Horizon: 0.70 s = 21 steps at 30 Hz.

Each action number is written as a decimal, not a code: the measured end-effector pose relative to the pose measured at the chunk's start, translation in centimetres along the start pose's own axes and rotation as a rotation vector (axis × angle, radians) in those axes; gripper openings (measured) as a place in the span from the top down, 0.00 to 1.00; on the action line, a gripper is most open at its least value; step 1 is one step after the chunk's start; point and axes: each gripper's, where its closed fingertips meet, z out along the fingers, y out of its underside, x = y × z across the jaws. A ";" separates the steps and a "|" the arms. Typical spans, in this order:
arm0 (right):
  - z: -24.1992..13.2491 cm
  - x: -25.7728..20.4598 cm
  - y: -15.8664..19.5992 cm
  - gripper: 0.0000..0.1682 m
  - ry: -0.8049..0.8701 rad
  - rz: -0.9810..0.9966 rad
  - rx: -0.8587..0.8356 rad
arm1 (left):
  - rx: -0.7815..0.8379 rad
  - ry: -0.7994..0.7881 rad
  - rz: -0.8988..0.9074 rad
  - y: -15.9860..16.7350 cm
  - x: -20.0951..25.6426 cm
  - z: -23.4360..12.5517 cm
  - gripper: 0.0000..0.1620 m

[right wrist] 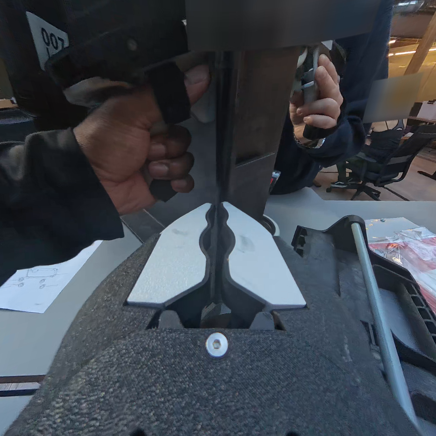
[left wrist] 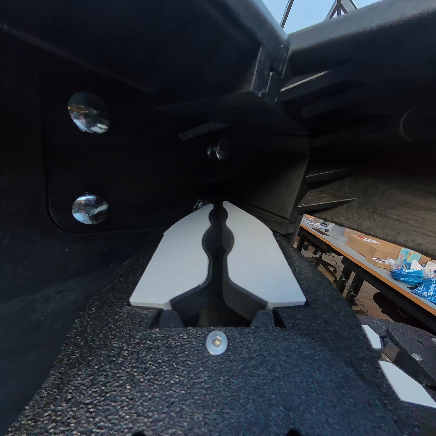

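Observation:
My left gripper (left wrist: 218,205) is shut, its tips close up against a black plate (left wrist: 141,177) with two shiny round bolt heads (left wrist: 88,113) and a smaller bolt (left wrist: 218,149). I cannot see anything held between its fingers. My right gripper (right wrist: 217,205) is shut on a thin dark rod (right wrist: 217,141) that runs upright along a dark metal column (right wrist: 254,118). A hand (right wrist: 122,151) to the left grips a black handle (right wrist: 169,99). A second hand (right wrist: 318,94) to the right holds a metal tool (right wrist: 309,89).
A black plastic part with a long metal bar (right wrist: 372,295) lies on the grey table (right wrist: 23,335), beside a red-and-white plastic bag (right wrist: 412,250). A sheet with a drawing (right wrist: 42,283) lies at the left. An office chair (right wrist: 389,165) stands behind. Another gripper's white pads (left wrist: 401,379) show at the lower right. Spacing between my two grippers at the tips: around 12 centimetres.

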 end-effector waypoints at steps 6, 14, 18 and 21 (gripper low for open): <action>-0.4 2.1 0.1 0.97 0.012 -0.045 -0.017 | 0.015 0.037 -0.027 -0.1 0.3 -0.3 0.99; -0.3 1.8 0.4 0.97 -0.010 -0.061 -0.021 | 0.015 0.038 -0.021 -0.1 0.4 -0.2 0.99; -0.1 2.4 -0.1 0.97 -0.003 -0.066 -0.012 | 0.025 0.039 -0.027 -0.1 0.5 -0.3 0.99; -0.3 3.0 -0.4 0.97 0.003 -0.073 -0.010 | 0.095 0.016 -0.015 -1.4 0.2 -1.1 0.99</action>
